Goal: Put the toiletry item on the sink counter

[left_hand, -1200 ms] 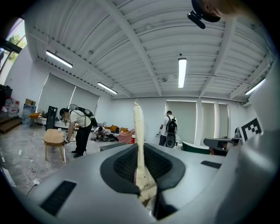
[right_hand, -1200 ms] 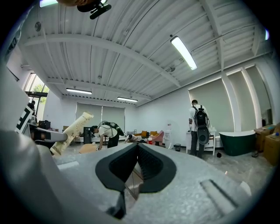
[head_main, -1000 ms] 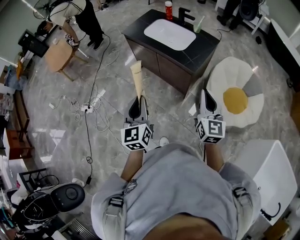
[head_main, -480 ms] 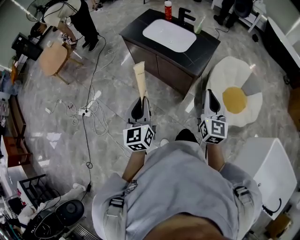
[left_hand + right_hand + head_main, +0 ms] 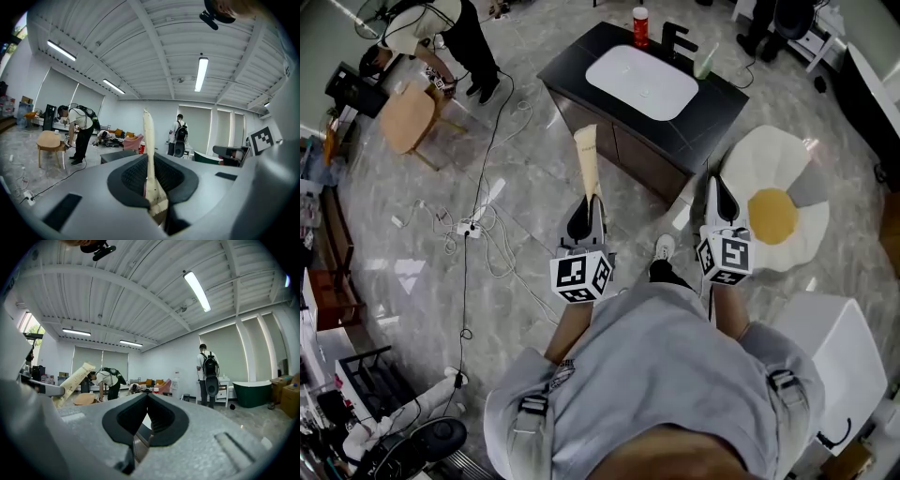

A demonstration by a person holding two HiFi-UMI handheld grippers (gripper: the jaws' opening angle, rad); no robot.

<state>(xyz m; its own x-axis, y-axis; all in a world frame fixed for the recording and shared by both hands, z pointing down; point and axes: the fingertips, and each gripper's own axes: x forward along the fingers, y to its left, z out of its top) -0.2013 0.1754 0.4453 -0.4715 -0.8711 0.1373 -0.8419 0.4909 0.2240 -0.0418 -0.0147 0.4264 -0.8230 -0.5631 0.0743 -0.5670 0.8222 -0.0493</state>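
A cream toiletry tube (image 5: 588, 159) sticks out forward from my left gripper (image 5: 586, 202), which is shut on its lower end. In the left gripper view the tube (image 5: 148, 145) stands upright between the two dark pads (image 5: 129, 176). My right gripper (image 5: 715, 187) is level with the left one, shut, with nothing in it. The tube (image 5: 71, 380) also shows at the left of the right gripper view. Ahead stands the dark sink counter (image 5: 717, 105) with a white basin (image 5: 642, 82), a black tap (image 5: 678, 39), a red bottle (image 5: 639, 21) and a green cup (image 5: 704, 62).
An egg-shaped rug (image 5: 773, 202) lies right of the counter. A white box (image 5: 839, 347) stands at the near right. Cables and a power strip (image 5: 478, 220) trail over the floor at left, near a wooden stool (image 5: 403, 112) and a bending person (image 5: 441, 28).
Both grippers and the person have moved forward over the floor. The sink counter now lies nearer to the tip of the tube. The grip on the tube is unchanged.
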